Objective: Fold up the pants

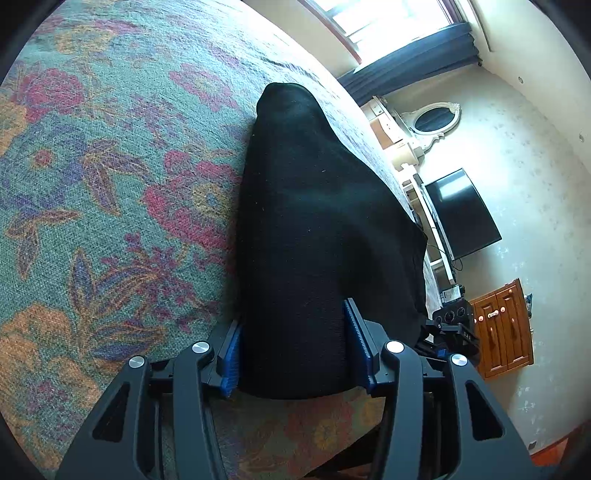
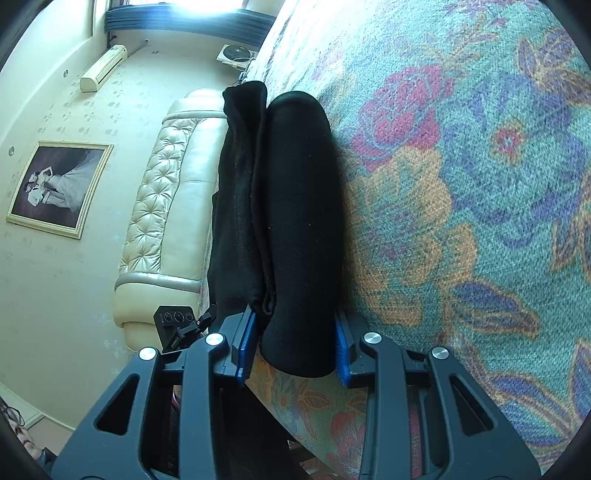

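gripping black pants [image 1: 317, 221] | left tongs [image 1: 293, 350] | right tongs [image 2: 295, 347] | floral bedspread [image 1: 110, 184]

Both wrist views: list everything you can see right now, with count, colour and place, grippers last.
pants: one, black, folded bundle on the bedspread, between the fingers of both grippers
bedspread: one, green with red, orange and blue flowers, under the pants
window: one, bright, with dark curtain, far wall
mirror: one, oval, white frame, left wrist view
television: one, black, on the wall
cabinet: one, brown wood, beside the television
headboard: one, cream, tufted, right wrist view
framed photo: one, gold frame, on the wall
air conditioner: one, cream, high on the wall
left gripper: black, blue pads, straddling the pants
right gripper: black, blue pads, straddling the pants
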Available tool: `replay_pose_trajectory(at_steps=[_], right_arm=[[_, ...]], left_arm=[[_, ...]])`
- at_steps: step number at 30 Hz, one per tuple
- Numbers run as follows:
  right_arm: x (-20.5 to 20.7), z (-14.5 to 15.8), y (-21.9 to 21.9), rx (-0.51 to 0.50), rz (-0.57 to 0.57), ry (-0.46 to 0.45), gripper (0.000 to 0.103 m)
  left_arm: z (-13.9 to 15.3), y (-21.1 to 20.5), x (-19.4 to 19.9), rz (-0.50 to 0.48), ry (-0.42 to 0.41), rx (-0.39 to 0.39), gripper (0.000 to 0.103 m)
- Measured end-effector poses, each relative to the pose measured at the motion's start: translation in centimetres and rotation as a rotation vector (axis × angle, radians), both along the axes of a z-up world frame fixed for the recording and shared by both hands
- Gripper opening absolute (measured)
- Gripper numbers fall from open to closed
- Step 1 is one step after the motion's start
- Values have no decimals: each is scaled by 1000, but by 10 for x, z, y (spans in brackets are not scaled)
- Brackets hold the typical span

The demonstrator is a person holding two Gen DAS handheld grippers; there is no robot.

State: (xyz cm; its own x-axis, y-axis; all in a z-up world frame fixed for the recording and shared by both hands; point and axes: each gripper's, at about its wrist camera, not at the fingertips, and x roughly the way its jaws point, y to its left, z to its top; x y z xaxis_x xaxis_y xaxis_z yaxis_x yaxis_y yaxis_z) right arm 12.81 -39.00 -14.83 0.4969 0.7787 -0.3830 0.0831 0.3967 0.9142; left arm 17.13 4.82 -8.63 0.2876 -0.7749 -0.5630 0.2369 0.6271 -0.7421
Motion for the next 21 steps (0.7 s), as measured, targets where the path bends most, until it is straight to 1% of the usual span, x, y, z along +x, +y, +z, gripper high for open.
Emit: replay_pose_trajectory(at_steps=[4,8,10,11,14,17,21], right_arm=[[-6,-2,-8,22,-18,-2,33],[-13,-4,-20,46,-37,4,33],[-18,-6,-29,58,-55,8,32],[-22,-7,-35,68,-74,17,29],[-33,-15,-55,112,-126,53,24],[-39,-13,-64,80,-141,80,24],[-46,-9,-67,32,-161,102,25]], left_arm=[[2,-2,-1,-13,0,-5,58],[6,-3,-4,-29,-1,-17,70],[7,-5,-6,-36,-5,0,73],[8,-6,-8,-43,-13,6,76],[11,-11,-14,-61,-38,64,77],[16,-15,-24,-67,-66,131,77],[18,-14,-36,-29,-69,161,79]])
